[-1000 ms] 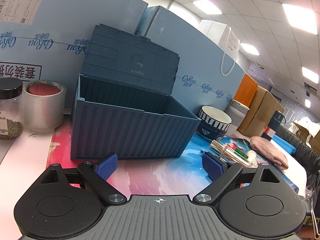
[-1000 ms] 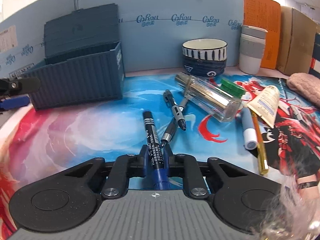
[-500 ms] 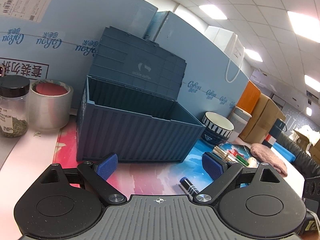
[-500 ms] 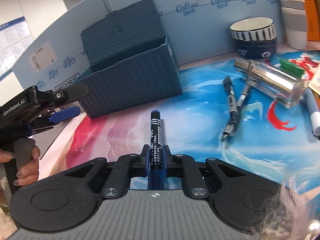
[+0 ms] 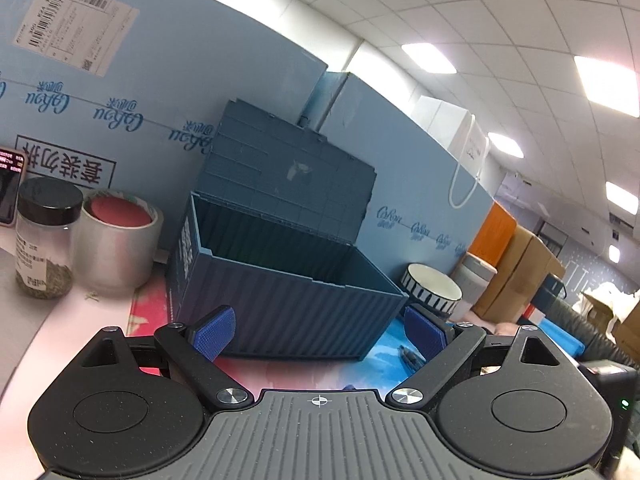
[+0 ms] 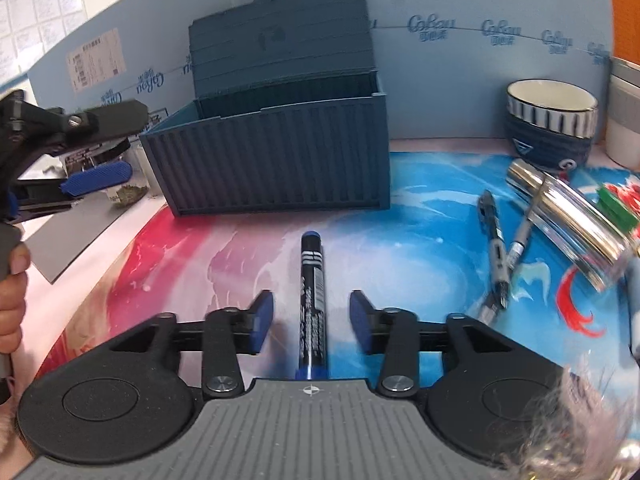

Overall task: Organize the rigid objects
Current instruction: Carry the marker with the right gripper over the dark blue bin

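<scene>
Right view only: marker (image 6: 311, 292) between opening right claw (image 6: 311, 322).

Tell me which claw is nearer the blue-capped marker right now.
Right. The right claw straddles the marker, its jaws opening with the pads clear of the barrel. The left claw is open, off to the side by the blue storage box.

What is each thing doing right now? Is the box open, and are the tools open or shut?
Blue box: lid up, open.
Marker: capped, between the right tool's pads, not pressed.
Right tool: jaws opening.
Left tool: open wide, holding nothing.
Spice jar: upright, lid on.
Bowl: upright.
Glass bottle: lying down.
</scene>
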